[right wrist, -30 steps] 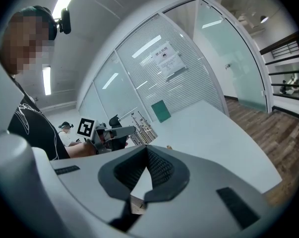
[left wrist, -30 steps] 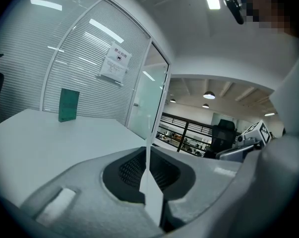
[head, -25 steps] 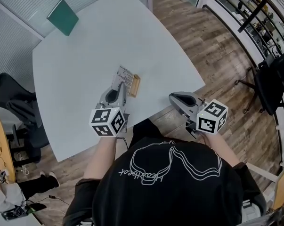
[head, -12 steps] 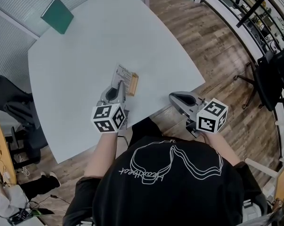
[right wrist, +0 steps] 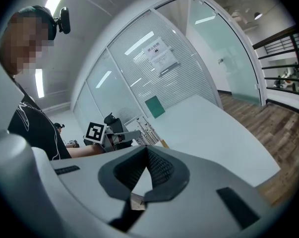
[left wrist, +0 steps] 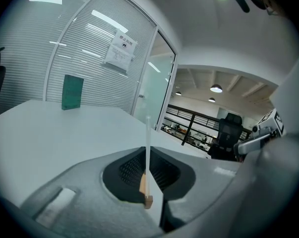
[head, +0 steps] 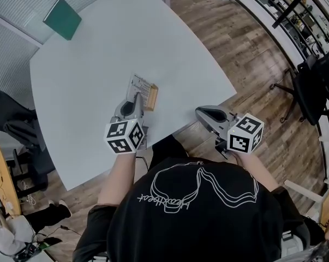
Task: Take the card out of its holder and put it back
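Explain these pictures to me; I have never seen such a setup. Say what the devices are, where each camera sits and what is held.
A person holds a two-jaw gripper in each hand. The head view looks down from a camera on the person's head; each gripper view rides on its gripper and looks along the jaws. On the pale table are a wooden holder with a printed card, and a green panel at the far corner. The left gripper is shut on the card; the right gripper is shut, empty, near the table's edge.
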The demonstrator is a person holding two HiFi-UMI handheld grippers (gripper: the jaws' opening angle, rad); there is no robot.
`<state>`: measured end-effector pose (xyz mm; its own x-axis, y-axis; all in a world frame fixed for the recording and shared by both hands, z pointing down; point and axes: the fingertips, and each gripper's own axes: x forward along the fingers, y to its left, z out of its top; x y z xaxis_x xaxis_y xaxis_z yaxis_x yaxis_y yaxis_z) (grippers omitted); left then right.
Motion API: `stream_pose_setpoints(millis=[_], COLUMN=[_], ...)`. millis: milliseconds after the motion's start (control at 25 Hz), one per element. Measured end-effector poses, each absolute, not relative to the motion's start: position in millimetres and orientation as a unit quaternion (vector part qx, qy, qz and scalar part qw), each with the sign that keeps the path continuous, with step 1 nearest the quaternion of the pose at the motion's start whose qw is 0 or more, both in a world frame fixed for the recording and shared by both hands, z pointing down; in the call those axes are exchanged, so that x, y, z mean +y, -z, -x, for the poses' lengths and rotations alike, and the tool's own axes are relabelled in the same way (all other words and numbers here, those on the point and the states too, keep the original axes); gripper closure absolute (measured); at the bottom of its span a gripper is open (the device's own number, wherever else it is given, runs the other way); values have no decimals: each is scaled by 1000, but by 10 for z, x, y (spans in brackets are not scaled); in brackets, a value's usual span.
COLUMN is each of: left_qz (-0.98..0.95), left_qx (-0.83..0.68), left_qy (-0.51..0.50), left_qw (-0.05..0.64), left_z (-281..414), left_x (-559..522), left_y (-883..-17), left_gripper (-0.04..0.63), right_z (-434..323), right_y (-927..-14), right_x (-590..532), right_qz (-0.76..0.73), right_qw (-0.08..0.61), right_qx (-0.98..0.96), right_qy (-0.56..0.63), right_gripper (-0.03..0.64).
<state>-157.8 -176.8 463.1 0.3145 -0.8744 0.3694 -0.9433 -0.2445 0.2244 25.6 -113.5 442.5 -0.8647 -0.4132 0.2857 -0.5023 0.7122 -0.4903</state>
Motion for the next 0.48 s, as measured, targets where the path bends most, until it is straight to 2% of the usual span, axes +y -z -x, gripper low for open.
stream_pose_setpoints(millis=[480], left_qz=[-777], left_qx=[-585], left_qy=[-91], left_qw=[212], left_z=[1601], left_x=[-1739], left_y=[-4672], left_gripper=[571], right_z=[-282], right_y=[-4438], right_x=[-1125], right_qz=[-247], right_qw=[77], right_qx=[-921], right_qy=[-290], right_gripper=[607])
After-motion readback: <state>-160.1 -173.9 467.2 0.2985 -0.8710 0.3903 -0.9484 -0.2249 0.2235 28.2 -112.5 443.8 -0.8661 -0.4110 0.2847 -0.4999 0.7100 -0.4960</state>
